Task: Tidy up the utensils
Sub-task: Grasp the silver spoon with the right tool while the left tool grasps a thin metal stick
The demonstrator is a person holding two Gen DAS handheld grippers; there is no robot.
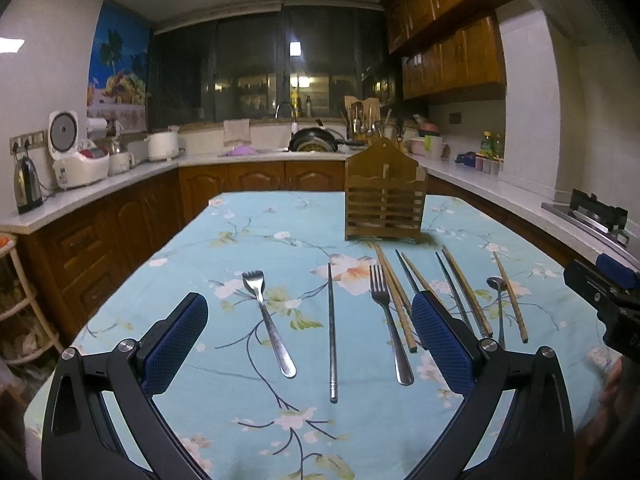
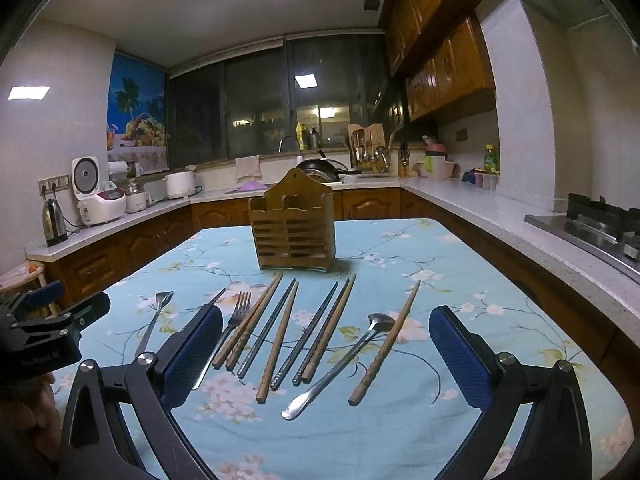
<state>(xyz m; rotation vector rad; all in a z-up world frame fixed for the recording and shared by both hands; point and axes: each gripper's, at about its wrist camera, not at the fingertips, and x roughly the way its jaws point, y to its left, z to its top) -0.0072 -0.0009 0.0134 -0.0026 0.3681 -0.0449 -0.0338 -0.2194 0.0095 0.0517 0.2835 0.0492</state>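
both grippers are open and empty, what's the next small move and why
Probably lower the right hand-held gripper onto the lone wooden chopstick at the right end of the row. It lies apart from its neighbours apart from the spoon beside it, so it looks easy to pinch, and the wooden holder stands empty just behind. The left hand-held gripper also hovers open.
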